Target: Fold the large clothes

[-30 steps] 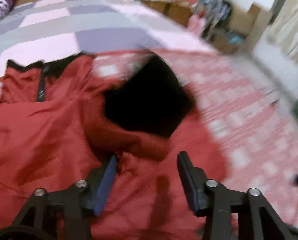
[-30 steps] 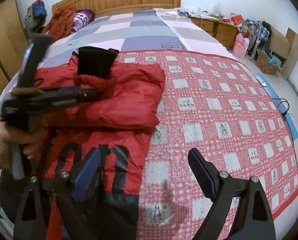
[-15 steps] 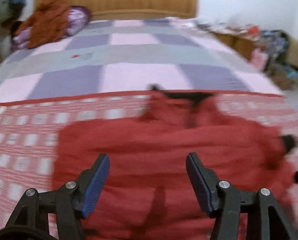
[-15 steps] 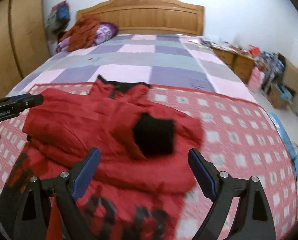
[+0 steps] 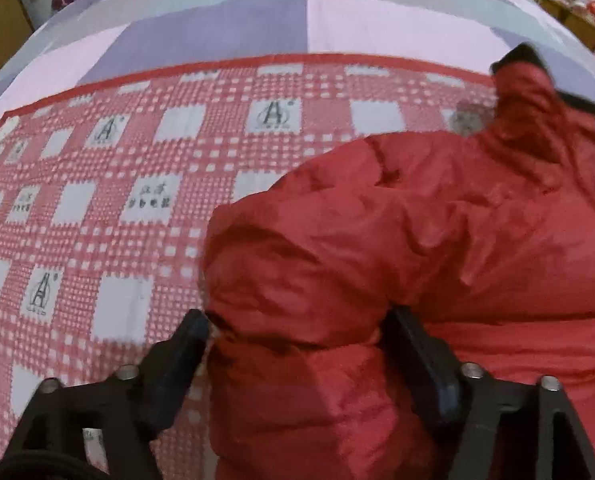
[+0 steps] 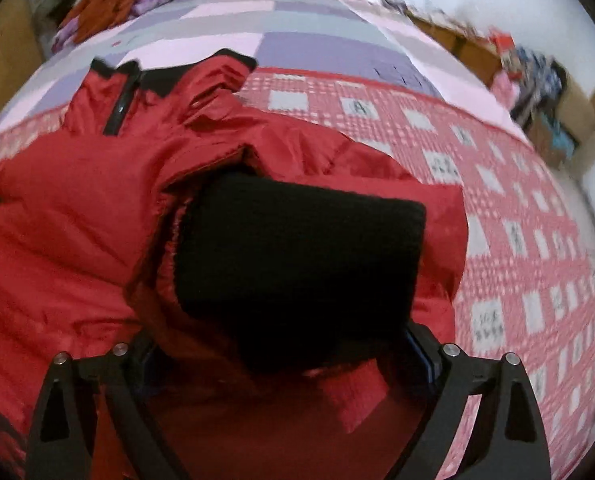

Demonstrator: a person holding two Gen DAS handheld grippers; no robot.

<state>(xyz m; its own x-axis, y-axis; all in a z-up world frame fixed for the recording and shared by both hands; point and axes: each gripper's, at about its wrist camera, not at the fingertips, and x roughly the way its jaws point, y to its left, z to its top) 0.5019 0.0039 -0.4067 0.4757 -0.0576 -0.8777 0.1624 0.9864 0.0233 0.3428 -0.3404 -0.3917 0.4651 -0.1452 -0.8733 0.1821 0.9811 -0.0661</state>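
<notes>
A red padded jacket (image 5: pixel 437 232) lies on the bed, folded over itself, its black collar and zip (image 6: pixel 121 100) toward the headboard. My left gripper (image 5: pixel 297 344) is low over the jacket's left folded edge. Its jaws are opening, and a puffy bulge of red fabric fills the gap between them. My right gripper (image 6: pixel 281 348) straddles the end of a sleeve that lies across the jacket (image 6: pixel 77 200). The sleeve's black knit cuff (image 6: pixel 297 260) sits just ahead of the fingers and hides their pads. The right jaws stand wide apart.
A red-and-white checked blanket (image 5: pixel 117 200) covers the near half of the bed, over a purple, pink and grey sheet (image 5: pixel 297 20). A heap of clothes (image 6: pixel 109 4) lies by the wooden headboard. Cluttered bedside furniture (image 6: pixel 529 72) stands to the right.
Both grippers have dropped down onto the jacket. The left swung to its left edge and spread its jaws wider. The right closed in over the black cuff.
</notes>
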